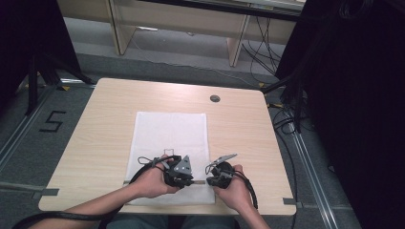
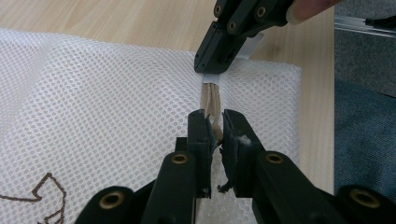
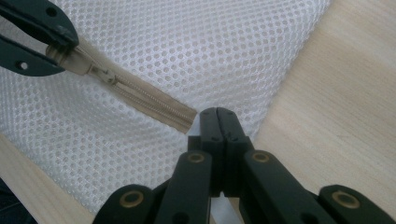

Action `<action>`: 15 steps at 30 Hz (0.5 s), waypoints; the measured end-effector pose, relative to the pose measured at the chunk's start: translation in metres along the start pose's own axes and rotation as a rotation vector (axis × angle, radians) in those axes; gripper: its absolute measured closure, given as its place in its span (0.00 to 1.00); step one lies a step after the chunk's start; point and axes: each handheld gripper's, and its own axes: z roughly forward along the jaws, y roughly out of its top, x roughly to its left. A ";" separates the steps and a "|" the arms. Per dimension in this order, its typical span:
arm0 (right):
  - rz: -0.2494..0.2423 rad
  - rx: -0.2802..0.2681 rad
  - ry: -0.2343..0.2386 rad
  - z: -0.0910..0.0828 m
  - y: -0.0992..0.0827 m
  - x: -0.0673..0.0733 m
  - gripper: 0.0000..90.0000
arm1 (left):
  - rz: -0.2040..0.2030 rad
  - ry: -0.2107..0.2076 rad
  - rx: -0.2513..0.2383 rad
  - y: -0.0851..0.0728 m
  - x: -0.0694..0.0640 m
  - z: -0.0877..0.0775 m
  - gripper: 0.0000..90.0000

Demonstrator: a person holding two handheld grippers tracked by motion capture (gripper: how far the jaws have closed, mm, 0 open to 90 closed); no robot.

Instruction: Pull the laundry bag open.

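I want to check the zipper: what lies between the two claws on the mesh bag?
In the right gripper view, the beige zipper runs between the left claw and right claw, across the white mesh bag.

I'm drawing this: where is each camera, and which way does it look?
High view: above the person's side, looking forward and down at the table and mesh bag; left hand and right hand show.
Left gripper view: on the left claw, looking along the zipper toward the right claw.
Right gripper view: on the right claw, facing the left claw.
Shared: both gripper views show the zipper.
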 end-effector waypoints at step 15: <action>-0.008 0.002 -0.007 0.000 0.000 0.001 1.00 | 0.010 0.005 -0.008 -0.005 0.001 -0.003 0.91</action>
